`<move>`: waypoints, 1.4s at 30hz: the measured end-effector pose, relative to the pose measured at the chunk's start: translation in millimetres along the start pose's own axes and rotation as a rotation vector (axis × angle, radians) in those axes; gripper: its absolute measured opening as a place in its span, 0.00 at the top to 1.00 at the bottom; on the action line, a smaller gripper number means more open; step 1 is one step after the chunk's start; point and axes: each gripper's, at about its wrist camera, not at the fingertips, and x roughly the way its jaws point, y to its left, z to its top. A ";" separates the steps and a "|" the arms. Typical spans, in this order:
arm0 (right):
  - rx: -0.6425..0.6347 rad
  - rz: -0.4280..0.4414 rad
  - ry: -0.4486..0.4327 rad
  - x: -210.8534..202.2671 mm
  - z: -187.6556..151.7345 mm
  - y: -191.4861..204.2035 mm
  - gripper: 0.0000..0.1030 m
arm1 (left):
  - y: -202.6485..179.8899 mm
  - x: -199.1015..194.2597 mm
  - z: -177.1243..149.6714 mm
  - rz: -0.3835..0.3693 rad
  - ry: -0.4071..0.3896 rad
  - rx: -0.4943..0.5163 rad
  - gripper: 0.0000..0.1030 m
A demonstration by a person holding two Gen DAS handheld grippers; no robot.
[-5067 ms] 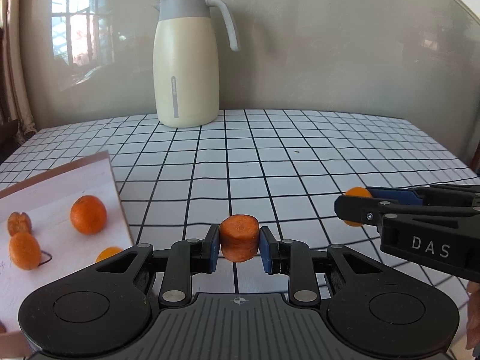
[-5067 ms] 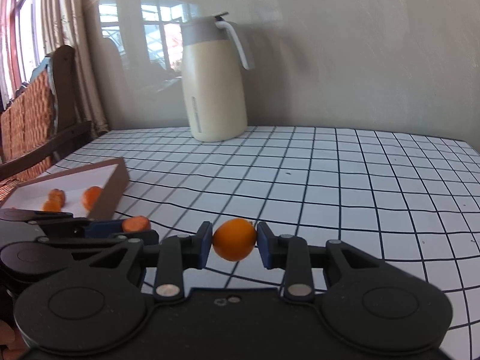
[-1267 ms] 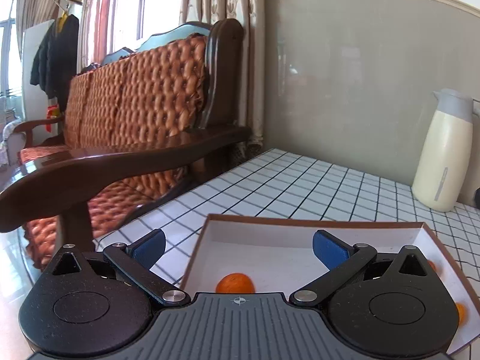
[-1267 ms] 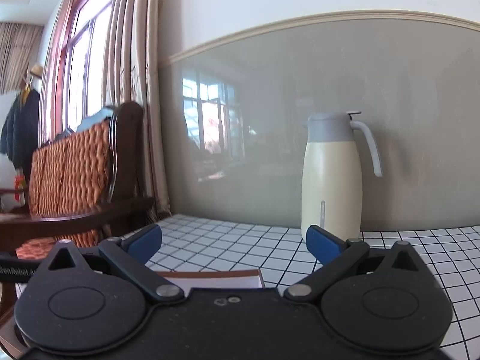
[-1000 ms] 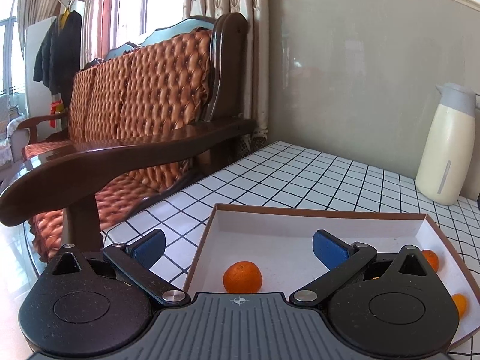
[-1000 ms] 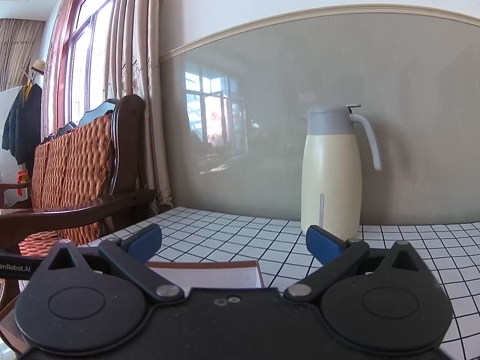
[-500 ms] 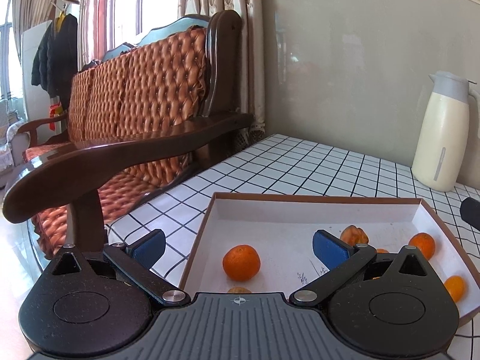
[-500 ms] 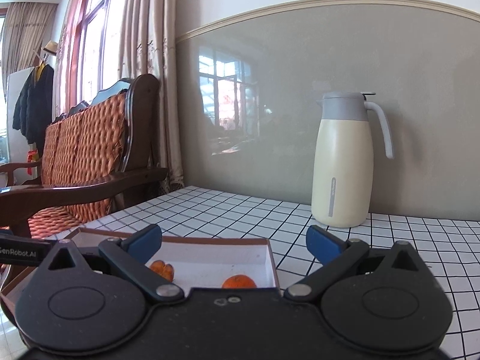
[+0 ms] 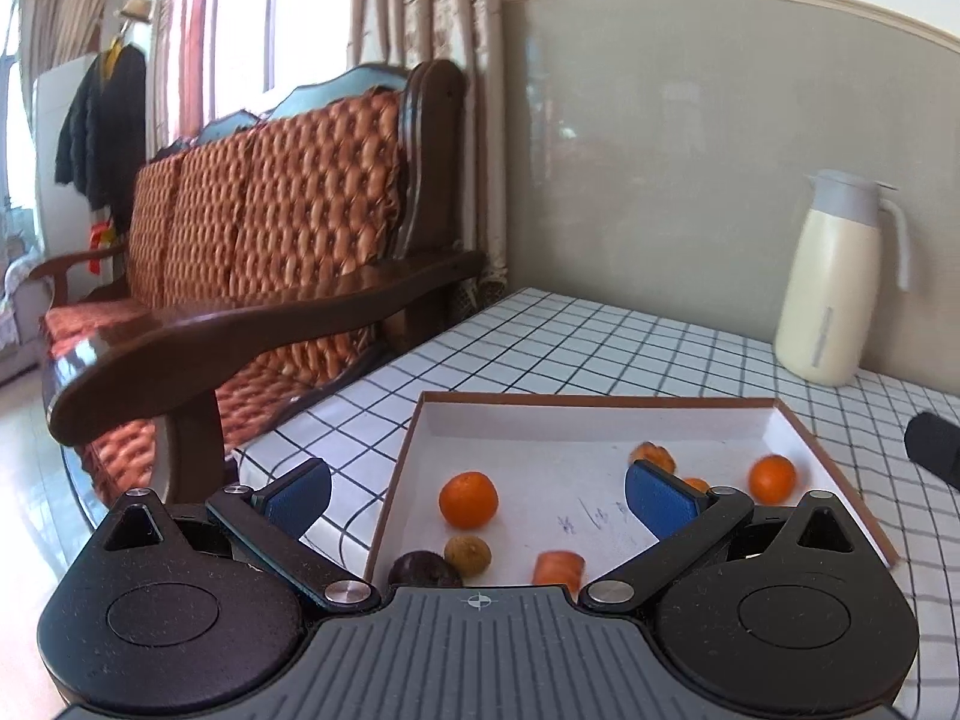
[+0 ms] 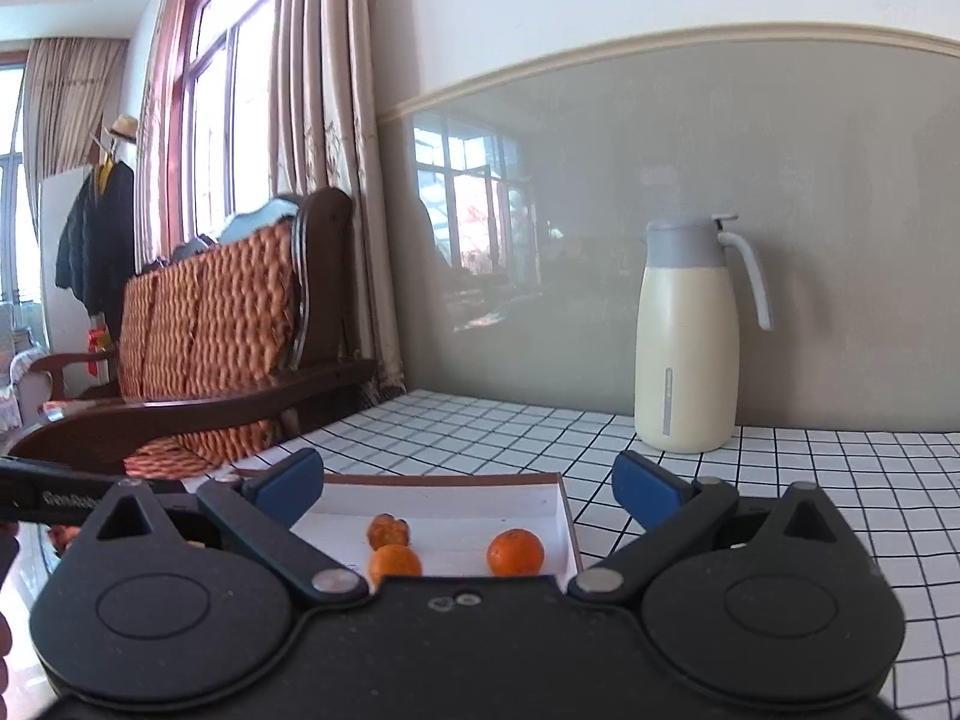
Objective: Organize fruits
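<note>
While both your left gripper [image 9: 477,495] and right gripper [image 10: 467,483] hang spread and empty above the brown-rimmed white cardboard tray [image 9: 600,420] holding the small orange fruits [image 9: 468,498], lift straight clear.

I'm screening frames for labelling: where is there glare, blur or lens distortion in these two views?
Left wrist view: the window is blown out, the sofa slightly smeared, and the wall trim bows from the fisheye. Right wrist view: the glossy wall panel mirrors the windows behind the thermos jug; the fruits stay sharp.
</note>
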 end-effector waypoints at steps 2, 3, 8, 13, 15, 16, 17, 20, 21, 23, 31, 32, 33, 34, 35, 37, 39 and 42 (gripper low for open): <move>-0.003 -0.002 -0.009 -12.4 1.3 2.3 0.06 | 0.8 -12.0 -0.8 -0.010 -0.001 0.008 0.00; -0.003 -0.004 -0.010 -17.6 1.8 2.9 0.06 | 1.4 -17.5 -1.3 -0.013 -0.002 0.010 0.00; 0.008 -0.011 0.014 -39.7 4.3 5.6 0.06 | 7.3 -48.5 -3.6 -0.019 -0.013 -0.014 0.00; 0.032 -0.032 0.019 -65.0 15.5 6.5 0.06 | 10.1 -82.7 -0.5 -0.028 -0.039 -0.022 0.00; 0.040 -0.041 0.026 -72.8 18.9 5.9 0.06 | 8.1 -95.0 -0.2 -0.035 -0.051 -0.009 0.00; 0.043 -0.044 0.029 -76.1 19.6 5.6 0.06 | 6.6 -100.3 -0.6 -0.036 -0.056 -0.001 0.00; 0.044 -0.050 0.036 -78.7 19.7 5.6 0.06 | 5.1 -104.6 -0.9 -0.033 -0.057 0.007 0.00; 0.048 -0.063 0.059 -83.8 17.5 7.1 0.06 | 0.3 -115.8 -2.7 -0.035 -0.057 0.023 0.00; 0.051 -0.067 0.059 -86.5 16.3 7.8 0.06 | -1.2 -119.1 -3.1 -0.035 -0.054 0.025 0.00; 0.053 -0.062 0.068 -91.6 14.1 10.3 0.06 | -3.3 -125.5 -3.7 -0.045 -0.046 0.024 0.00; 0.027 -0.055 0.089 -103.6 3.7 21.4 0.06 | -4.4 -143.2 -19.5 -0.059 -0.031 0.037 0.00; 0.026 -0.058 0.089 -105.2 3.2 22.0 0.06 | -3.4 -143.9 -21.1 -0.060 -0.027 0.036 0.00; 0.025 -0.060 0.090 -106.2 3.0 22.8 0.06 | -2.1 -144.8 -23.1 -0.059 -0.024 0.034 0.00; 0.024 -0.060 0.090 -107.8 3.4 23.4 0.06 | -1.4 -145.5 -24.6 -0.058 -0.020 0.031 0.00; 0.021 -0.058 0.089 -108.9 3.7 24.4 0.06 | -0.4 -146.0 -26.1 -0.059 -0.016 0.029 0.00; 0.009 -0.062 0.086 -111.1 4.1 27.5 0.06 | 1.1 -147.5 -28.5 -0.059 -0.012 0.027 0.00; -0.004 -0.065 0.084 -113.0 3.7 30.6 0.06 | 1.3 -148.1 -30.4 -0.056 -0.010 0.030 0.00; -0.009 -0.065 0.083 -114.9 3.0 32.4 0.06 | 0.9 -149.1 -31.8 -0.063 -0.005 0.027 0.00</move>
